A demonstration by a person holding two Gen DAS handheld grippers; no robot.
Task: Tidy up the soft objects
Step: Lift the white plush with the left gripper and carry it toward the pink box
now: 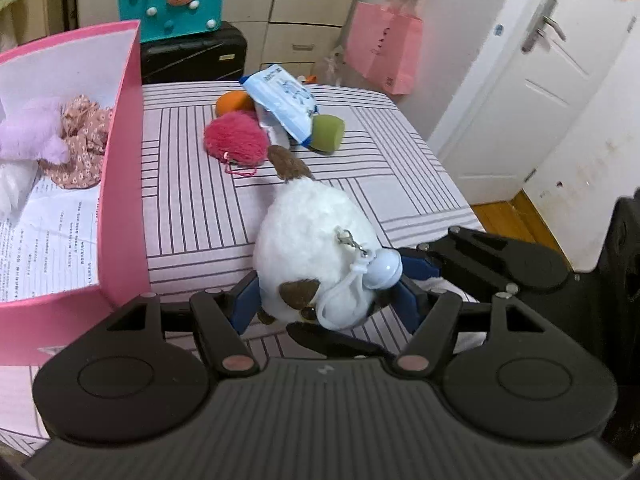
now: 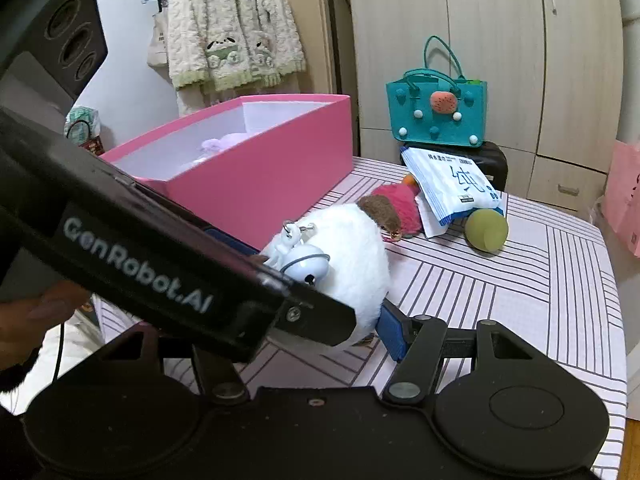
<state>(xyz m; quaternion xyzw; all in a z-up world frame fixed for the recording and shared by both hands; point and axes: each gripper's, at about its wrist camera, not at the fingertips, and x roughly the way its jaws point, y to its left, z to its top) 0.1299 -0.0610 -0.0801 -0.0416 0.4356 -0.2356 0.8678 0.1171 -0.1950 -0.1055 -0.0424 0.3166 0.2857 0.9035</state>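
A white plush toy [image 1: 316,232] [image 2: 356,240] with brown patches and a pale blue bell [image 1: 382,270] hangs just over the near edge of the striped bed [image 1: 192,208]. My left gripper [image 1: 326,304] is shut on it, blue pads pressed into both flanks. My right gripper [image 2: 316,320] [image 1: 368,300] comes in from the right; its right pad [image 2: 390,332] lies against the toy's underside, and its other finger is hidden behind the left gripper's body. The pink box [image 1: 124,160] [image 2: 260,184] stands just left of the toy, holding a purple plush [image 1: 32,132] and a floral cloth [image 1: 84,140].
Farther back on the bed lie a red fluffy ball [image 1: 236,136], an orange item [image 1: 234,102], a green cylinder [image 1: 328,132] and a blue-white packet [image 1: 284,100]. A teal bag [image 1: 172,0] sits on a black suitcase [image 1: 192,56]. A pink paper bag [image 1: 384,52] hangs near the white door.
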